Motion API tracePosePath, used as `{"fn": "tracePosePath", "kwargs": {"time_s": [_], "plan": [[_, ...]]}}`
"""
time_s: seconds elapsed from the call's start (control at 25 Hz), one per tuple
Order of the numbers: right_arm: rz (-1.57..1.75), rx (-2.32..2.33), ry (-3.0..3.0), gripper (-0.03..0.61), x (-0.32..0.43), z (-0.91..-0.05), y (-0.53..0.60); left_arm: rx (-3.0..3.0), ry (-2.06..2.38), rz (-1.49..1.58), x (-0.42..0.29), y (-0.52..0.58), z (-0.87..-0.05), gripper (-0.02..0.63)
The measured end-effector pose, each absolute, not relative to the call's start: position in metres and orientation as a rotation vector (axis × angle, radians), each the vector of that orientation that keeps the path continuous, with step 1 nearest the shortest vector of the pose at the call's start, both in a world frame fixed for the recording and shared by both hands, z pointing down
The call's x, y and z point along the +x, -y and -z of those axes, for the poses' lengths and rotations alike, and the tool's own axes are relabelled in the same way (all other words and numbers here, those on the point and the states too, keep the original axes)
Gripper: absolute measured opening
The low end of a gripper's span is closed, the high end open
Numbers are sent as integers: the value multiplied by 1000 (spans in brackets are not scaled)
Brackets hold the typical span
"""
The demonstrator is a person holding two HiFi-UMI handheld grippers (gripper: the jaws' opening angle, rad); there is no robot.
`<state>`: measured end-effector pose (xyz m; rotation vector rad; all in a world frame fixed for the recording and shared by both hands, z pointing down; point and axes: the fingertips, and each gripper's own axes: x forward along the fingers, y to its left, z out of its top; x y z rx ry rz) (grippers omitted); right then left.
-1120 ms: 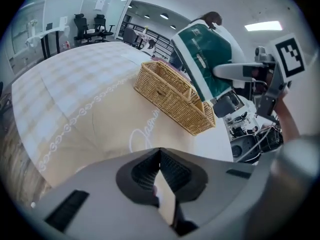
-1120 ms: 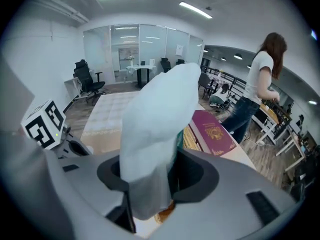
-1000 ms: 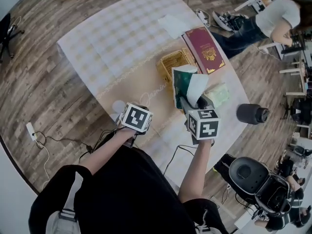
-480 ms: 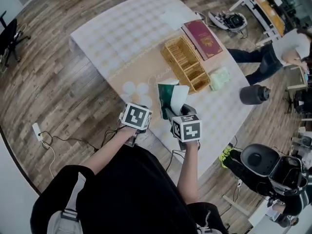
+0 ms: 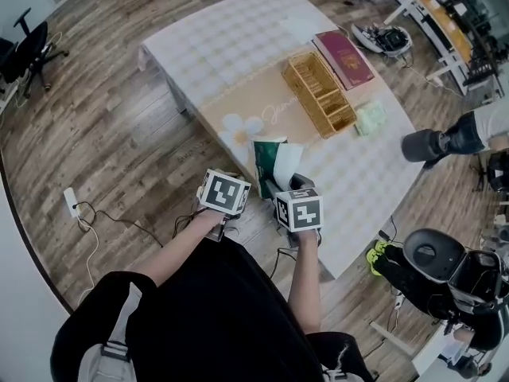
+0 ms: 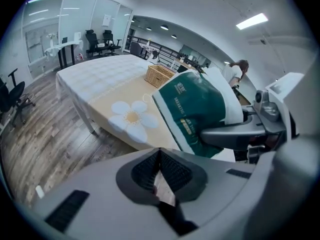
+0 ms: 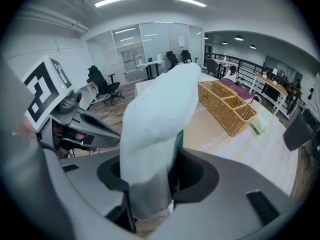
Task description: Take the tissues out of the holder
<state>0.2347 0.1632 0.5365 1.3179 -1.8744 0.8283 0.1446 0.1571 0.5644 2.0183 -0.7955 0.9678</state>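
My right gripper (image 5: 283, 185) is shut on a green and white tissue pack (image 5: 274, 161), held upright over the table's near edge. In the right gripper view the pack's white side (image 7: 155, 114) fills the space between the jaws. The wicker holder (image 5: 318, 92) stands farther back on the table (image 5: 238, 46), apart from the pack, and its compartments look empty. My left gripper (image 6: 159, 153) hangs to the left of the pack with its jaws together and nothing between them. The left gripper view shows the pack's green face (image 6: 200, 104) and the holder (image 6: 159, 75) beyond it.
A pale green packet (image 5: 371, 118) lies right of the holder and a red book (image 5: 346, 56) behind it. A white flower print (image 5: 242, 127) marks the cloth near the table's front corner. A black cylinder (image 5: 421, 144) and a person's leg are at the right. Cables lie on the floor at the left.
My right gripper has drawn the tissue pack away from the holder, back toward the table's near edge. The left gripper stays by my body.
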Motion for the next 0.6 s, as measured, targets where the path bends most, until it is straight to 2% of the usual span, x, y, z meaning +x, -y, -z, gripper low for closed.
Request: {"fn": "tracePosePath", "kwargs": {"time_s": [0.28,0.6], "plan": [[-837,1253,1894,219,208,-539,-151,2004,828,-958,124,-153,-560,9],[-853,1212,1872,219,157,-544,-92,1981,855,-917,64,-98,-561,9]]}}
